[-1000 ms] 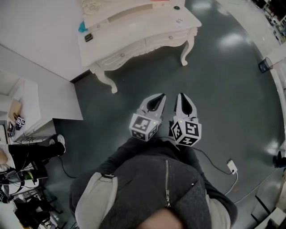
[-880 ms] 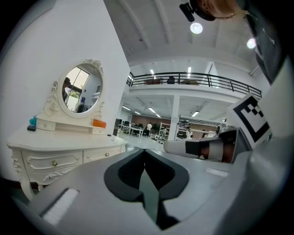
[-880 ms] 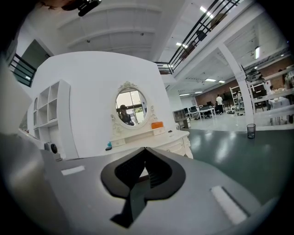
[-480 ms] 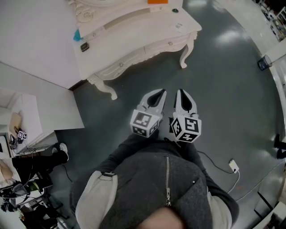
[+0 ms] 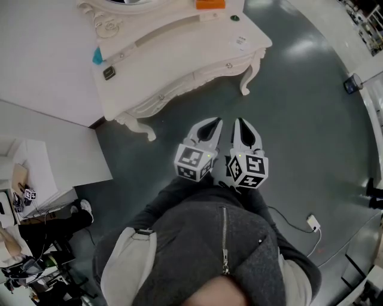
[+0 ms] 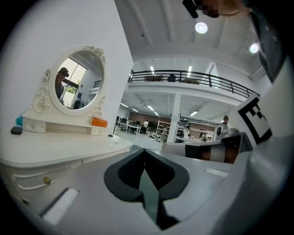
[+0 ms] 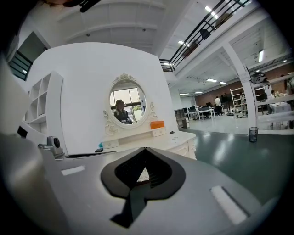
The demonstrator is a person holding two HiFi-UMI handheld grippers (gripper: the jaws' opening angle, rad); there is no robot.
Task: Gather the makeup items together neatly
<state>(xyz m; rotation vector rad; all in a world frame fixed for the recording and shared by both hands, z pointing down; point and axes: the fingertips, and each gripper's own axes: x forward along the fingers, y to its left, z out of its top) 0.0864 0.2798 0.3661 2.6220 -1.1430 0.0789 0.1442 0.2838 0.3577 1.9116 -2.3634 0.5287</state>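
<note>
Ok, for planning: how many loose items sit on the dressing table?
5: orange box on the shelf, teal item and dark square at the left end, small dark piece and pale packet at the right. Others may be hidden.

The makeup items lie scattered on a white, ornately carved counter (image 5: 179,60), well apart from one another. An orange box (image 5: 210,4) sits on the raised shelf (image 6: 59,125) at the counter's back, toward its right end. At the far left end a small teal item (image 5: 97,56) stands just beside the shelf, its shape too small to tell. Near it, further forward on the counter top, lies a dark square case (image 5: 109,73), flat. Toward the right end a small dark round item (image 5: 234,18) rests on the top, and nearer the front edge lies a flat pale packet (image 5: 239,41) with faint print.
</note>
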